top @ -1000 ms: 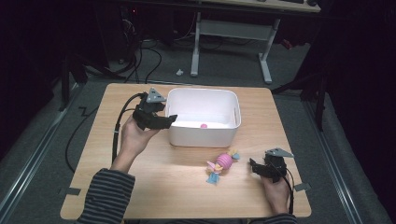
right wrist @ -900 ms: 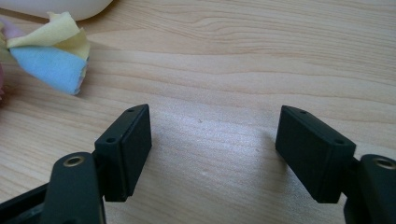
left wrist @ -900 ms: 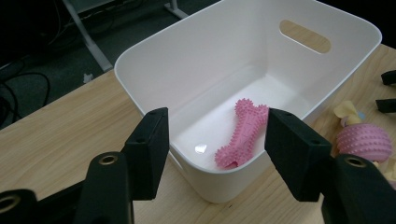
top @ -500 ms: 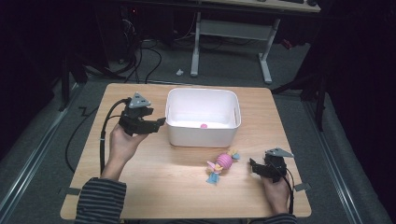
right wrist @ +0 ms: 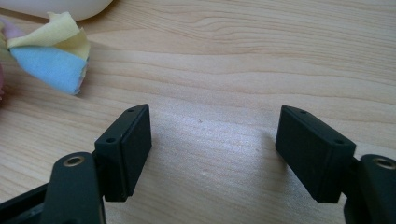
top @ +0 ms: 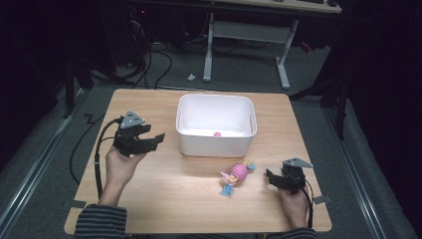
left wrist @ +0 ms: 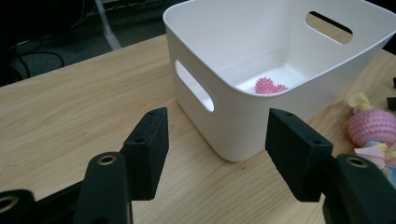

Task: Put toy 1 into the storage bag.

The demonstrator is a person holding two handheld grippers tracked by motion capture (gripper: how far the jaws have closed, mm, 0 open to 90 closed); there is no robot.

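You work at a light wooden table [top: 164, 199] with rounded corners, lit brightly from above while the room around it lies in near darkness. Under it you have grey carpet [top: 45, 184]. Beyond the far edge stands a desk [top: 249, 30] on white legs, with black cables [top: 159, 59] trailing over the floor to its left and a small white scrap [top: 191, 77] nearby.

We see a pink toy [top: 238, 175] with soft colored bits lying flat, just beside our right tongs [top: 271, 178], not touching them.
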